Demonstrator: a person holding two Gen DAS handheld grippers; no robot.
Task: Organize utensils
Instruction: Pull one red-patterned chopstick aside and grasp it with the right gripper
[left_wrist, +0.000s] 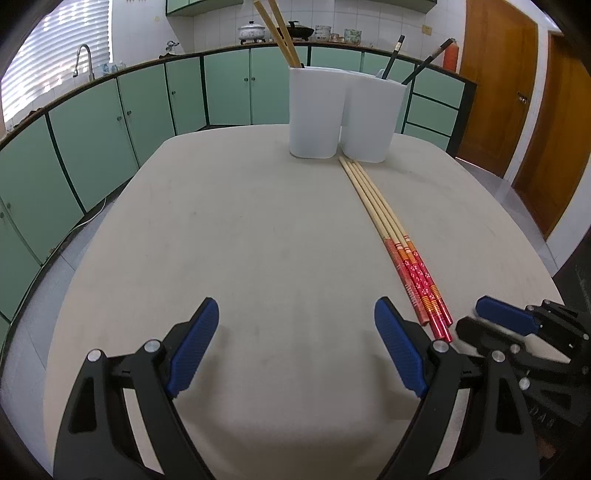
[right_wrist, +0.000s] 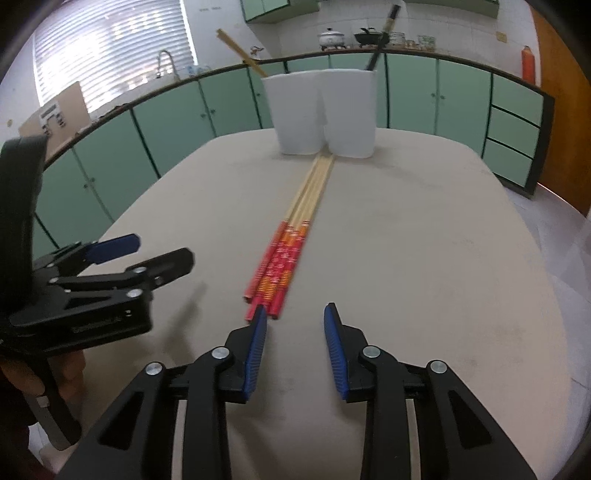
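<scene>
Several wooden chopsticks with red patterned ends (left_wrist: 391, 236) (right_wrist: 295, 229) lie side by side on the table, tips toward a white two-compartment holder (left_wrist: 343, 114) (right_wrist: 325, 110). The holder's left compartment has plain wooden chopsticks (left_wrist: 280, 33) (right_wrist: 240, 51), the right has dark ones (left_wrist: 424, 62) (right_wrist: 380, 40). My left gripper (left_wrist: 295, 332) is open and empty, just left of the red ends. My right gripper (right_wrist: 295, 314) is open and empty, its left fingertip (right_wrist: 260, 317) at the red ends. It also shows at the right edge of the left wrist view (left_wrist: 517, 328).
The beige table (left_wrist: 240, 240) (right_wrist: 424, 240) has rounded edges. Green kitchen cabinets (left_wrist: 110, 122) (right_wrist: 166, 118) curve behind it, with a sink tap (left_wrist: 83, 59) at the left and wooden doors (left_wrist: 517, 92) at the right. My left gripper appears at the left of the right wrist view (right_wrist: 140, 258).
</scene>
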